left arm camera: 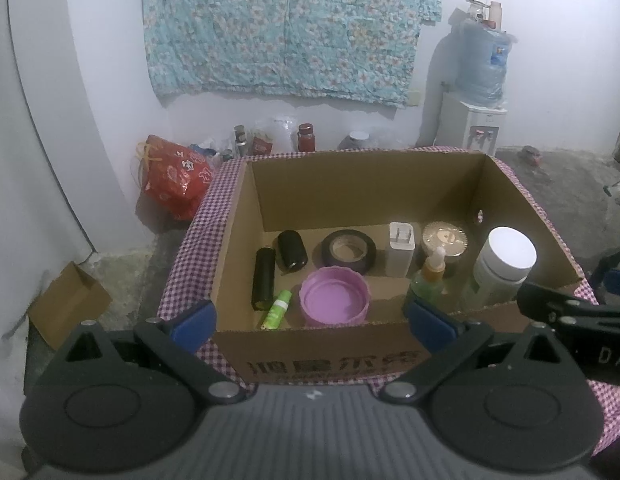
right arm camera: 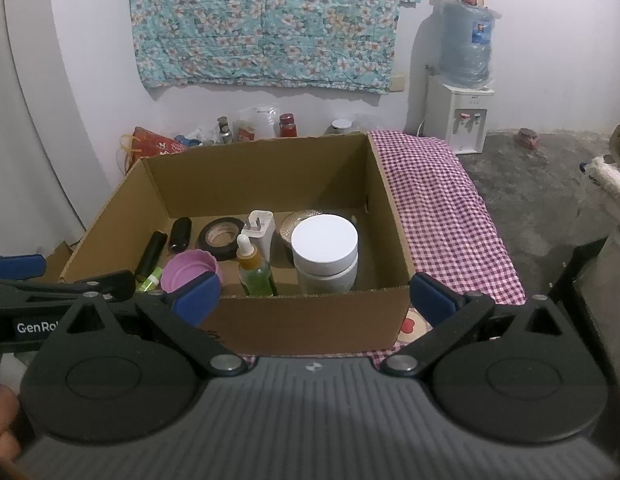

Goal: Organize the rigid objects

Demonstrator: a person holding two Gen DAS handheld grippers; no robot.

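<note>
An open cardboard box (left arm camera: 238, 248) (right arm camera: 390, 216) stands on a purple checked cloth. Inside lie two black cylinders (left arm camera: 264, 276) (right arm camera: 150, 254), a green tube (left arm camera: 278, 309), a pink lid (left arm camera: 335, 295) (right arm camera: 190, 270), a black tape roll (left arm camera: 349, 250) (right arm camera: 222, 237), a white charger (left arm camera: 400, 249) (right arm camera: 261, 227), a gold ribbed lid (left arm camera: 444, 238), a green dropper bottle (left arm camera: 430, 276) (right arm camera: 254, 270) and a white-capped jar (left arm camera: 504, 264) (right arm camera: 325, 254). My left gripper (left arm camera: 312, 322) is open before the box's near wall, holding nothing. My right gripper (right arm camera: 314, 298) is open at the same wall, also holding nothing.
The checked cloth (right arm camera: 442, 216) covers the table to the right of the box. A red bag (left arm camera: 176, 178) and jars (left arm camera: 306, 138) sit on the floor by the wall. A water dispenser (right arm camera: 458, 116) stands at the back right. A small cardboard box (left arm camera: 68, 304) lies on the floor at the left.
</note>
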